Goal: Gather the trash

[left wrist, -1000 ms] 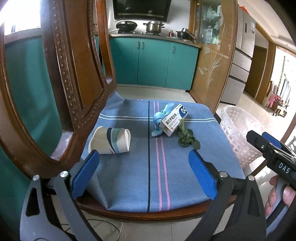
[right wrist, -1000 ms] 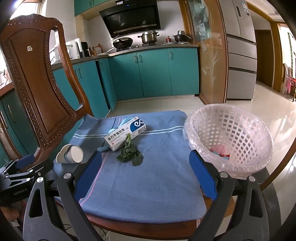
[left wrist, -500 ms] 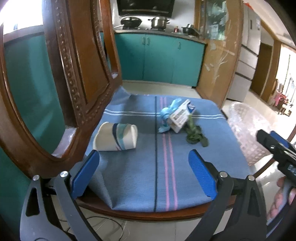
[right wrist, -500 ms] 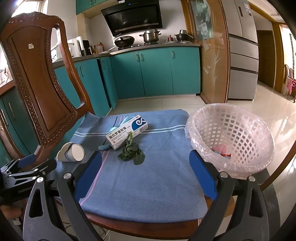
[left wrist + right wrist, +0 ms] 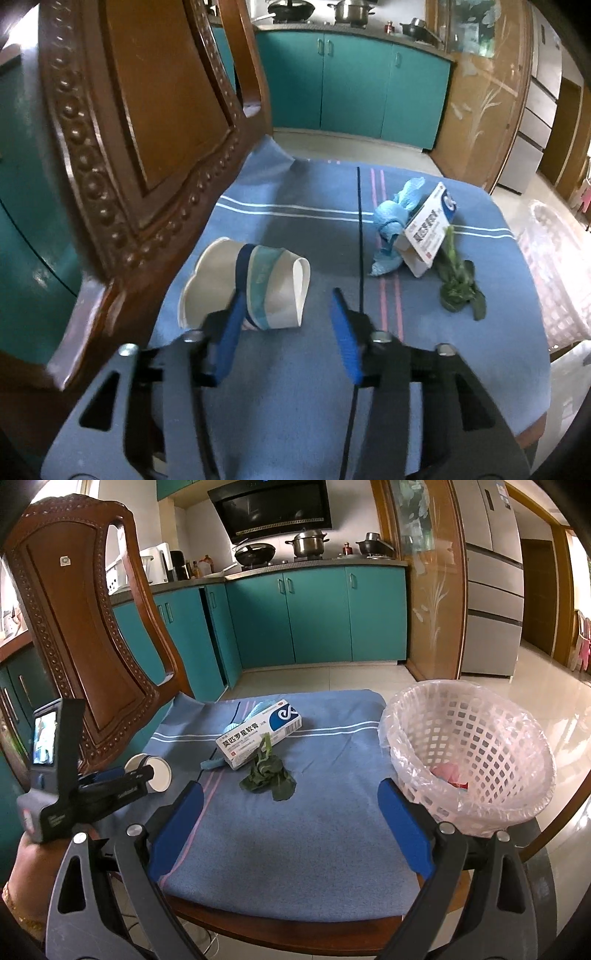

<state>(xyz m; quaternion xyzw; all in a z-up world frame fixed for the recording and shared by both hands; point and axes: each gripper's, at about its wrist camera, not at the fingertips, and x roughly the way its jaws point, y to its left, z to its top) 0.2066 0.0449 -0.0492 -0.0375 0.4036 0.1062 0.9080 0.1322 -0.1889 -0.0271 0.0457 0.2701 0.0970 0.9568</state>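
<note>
Left gripper (image 5: 286, 310) has just been closing its jaws; we see its left pad against the paper cup's (image 5: 255, 288) side, right pad clear of it, so no grip yet. Cup lies on its side by the chair back (image 5: 122, 129), near the cushion's (image 5: 424, 350) left edge. Mid-cushion: box (image 5: 258, 744), blue wad (image 5: 395, 225), leaf (image 5: 267, 779); bare cloth in front. Right gripper (image 5: 291, 823) w/ jaws wide, nothing between. Basket (image 5: 469, 746) at right holds pink scraps.

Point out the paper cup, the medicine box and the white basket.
paper cup (image 5: 266, 291), left wrist view, on its striped side wall.
medicine box (image 5: 258, 740), right wrist view, on its printed top face.
white basket (image 5: 476, 734), right wrist view, on its inner lattice wall.
</note>
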